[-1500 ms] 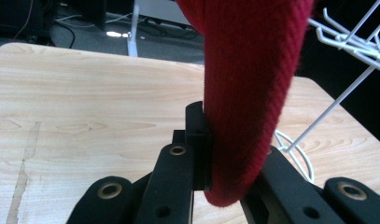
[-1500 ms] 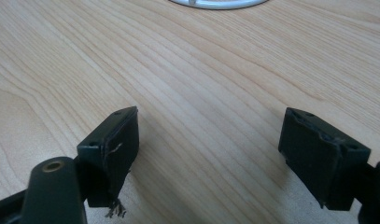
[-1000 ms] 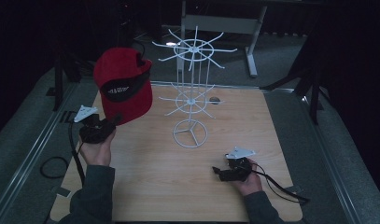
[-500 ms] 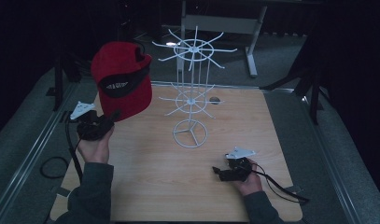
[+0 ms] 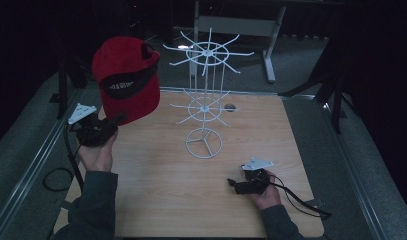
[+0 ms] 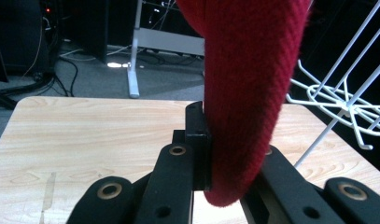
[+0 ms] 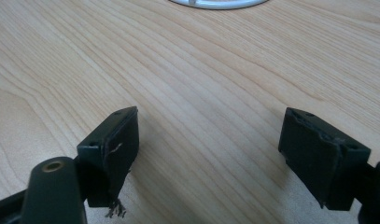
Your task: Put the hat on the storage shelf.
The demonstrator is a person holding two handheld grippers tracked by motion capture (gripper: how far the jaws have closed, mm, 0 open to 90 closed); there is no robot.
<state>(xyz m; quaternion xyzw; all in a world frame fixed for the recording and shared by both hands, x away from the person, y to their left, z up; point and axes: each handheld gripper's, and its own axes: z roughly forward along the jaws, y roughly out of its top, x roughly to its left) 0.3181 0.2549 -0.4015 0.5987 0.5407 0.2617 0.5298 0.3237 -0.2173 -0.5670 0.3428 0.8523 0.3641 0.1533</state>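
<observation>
A red cap (image 5: 126,85) with a black band on its front is held up over the left side of the table. My left gripper (image 5: 111,122) is shut on the cap's lower edge; in the left gripper view the red fabric (image 6: 246,93) sits pinched between the two black jaws of the left gripper (image 6: 225,154). A white wire rack (image 5: 206,100) with two tiers of radiating hooks stands mid-table, to the right of the cap. My right gripper (image 5: 236,184) rests low at the front right of the table, and in the right gripper view the right gripper (image 7: 208,140) stands open over bare wood.
The rack's ring base (image 5: 203,145) sits on the wooden table (image 5: 161,190), with a small round hole (image 5: 230,106) behind it. A metal desk frame (image 5: 271,45) stands beyond the table's far edge. Cables trail from both grippers toward the table's sides.
My left gripper has drifted slightly left and up with the red cap in it. The right gripper has stayed where it was.
</observation>
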